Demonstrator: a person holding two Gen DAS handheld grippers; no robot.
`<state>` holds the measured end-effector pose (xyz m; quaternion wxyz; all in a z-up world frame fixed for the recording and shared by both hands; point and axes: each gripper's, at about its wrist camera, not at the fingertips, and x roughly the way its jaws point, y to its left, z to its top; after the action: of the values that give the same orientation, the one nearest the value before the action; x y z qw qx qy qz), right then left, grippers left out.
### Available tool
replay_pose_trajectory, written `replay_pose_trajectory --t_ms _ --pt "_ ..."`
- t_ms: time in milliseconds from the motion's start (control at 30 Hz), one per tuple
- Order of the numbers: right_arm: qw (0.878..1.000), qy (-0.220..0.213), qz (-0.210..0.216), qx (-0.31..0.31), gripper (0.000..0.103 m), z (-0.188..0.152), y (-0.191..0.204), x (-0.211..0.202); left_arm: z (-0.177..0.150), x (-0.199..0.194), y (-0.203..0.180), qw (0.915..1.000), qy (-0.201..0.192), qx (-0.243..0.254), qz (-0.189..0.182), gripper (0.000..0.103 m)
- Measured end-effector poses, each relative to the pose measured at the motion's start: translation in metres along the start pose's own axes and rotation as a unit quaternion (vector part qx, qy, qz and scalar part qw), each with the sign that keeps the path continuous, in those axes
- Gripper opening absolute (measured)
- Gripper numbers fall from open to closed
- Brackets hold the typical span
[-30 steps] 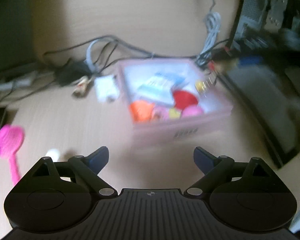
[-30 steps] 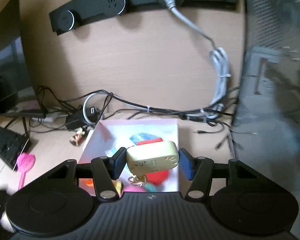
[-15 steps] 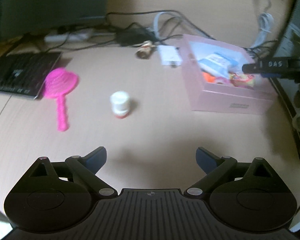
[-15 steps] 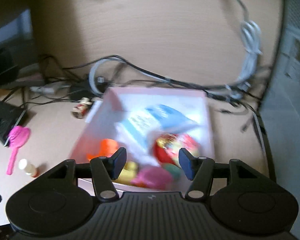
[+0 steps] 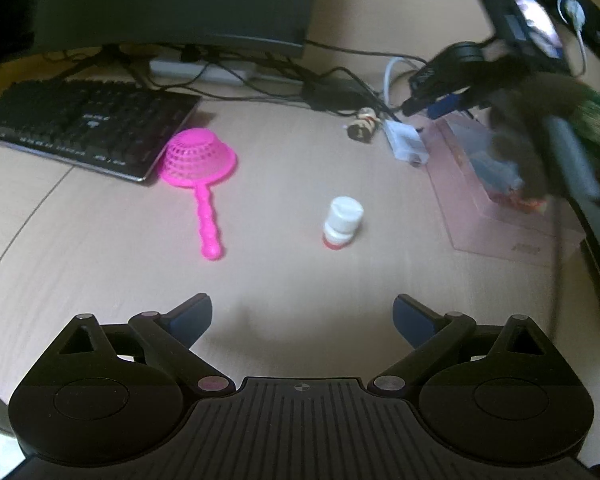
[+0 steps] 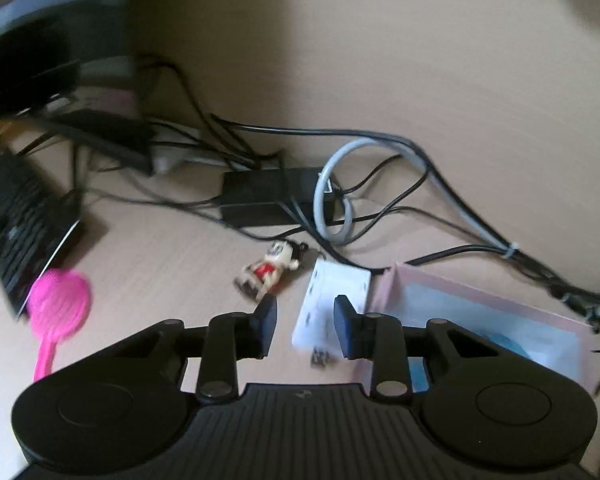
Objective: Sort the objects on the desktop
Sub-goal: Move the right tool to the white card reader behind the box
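Note:
My left gripper (image 5: 302,314) is open and empty, low over the desk. Ahead of it stand a small white bottle with a red base (image 5: 341,221) and a pink toy strainer (image 5: 198,164). A pink box (image 5: 500,216) holding several items sits at the right. My right gripper (image 6: 306,320) is open and empty, above a white adapter (image 6: 332,304) beside the pink box (image 6: 488,316). A small toy figure (image 6: 272,268) lies just left of the adapter. The strainer (image 6: 58,308) shows blurred at the left.
A black keyboard (image 5: 84,124) lies at the left under a monitor. A black power brick (image 6: 272,196) and tangled cables (image 6: 400,184) run along the back wall. A dark computer case edge (image 5: 596,272) stands right of the box.
My right gripper has let go of the cream object into the pink box and swung left toward the adapter. My left gripper has swung left, away from the box, to face the bottle and strainer.

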<state>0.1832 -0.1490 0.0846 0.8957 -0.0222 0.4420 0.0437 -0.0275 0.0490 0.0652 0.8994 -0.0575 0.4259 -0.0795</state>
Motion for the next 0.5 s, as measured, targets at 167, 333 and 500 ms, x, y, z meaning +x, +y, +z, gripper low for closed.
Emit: replay_pose_trajectory --t_ms 167,333,500 --pt "0.996 0.021 -0.077 -0.028 0.031 0.024 0.007 0.051 -0.005 0.002 0.022 0.9997 0.005 -0.024 0.001 0.1" --pt "0.992 0.057 -0.104 -0.038 0.03 0.035 0.004 0.079 -0.007 0.002 0.035 0.9994 0.005 -0.035 -0.001 0.1" --pt "0.994 0.058 -0.086 -0.035 0.03 0.03 0.01 0.079 -0.008 0.006 0.04 0.9989 0.015 -0.044 -0.007 0.1"
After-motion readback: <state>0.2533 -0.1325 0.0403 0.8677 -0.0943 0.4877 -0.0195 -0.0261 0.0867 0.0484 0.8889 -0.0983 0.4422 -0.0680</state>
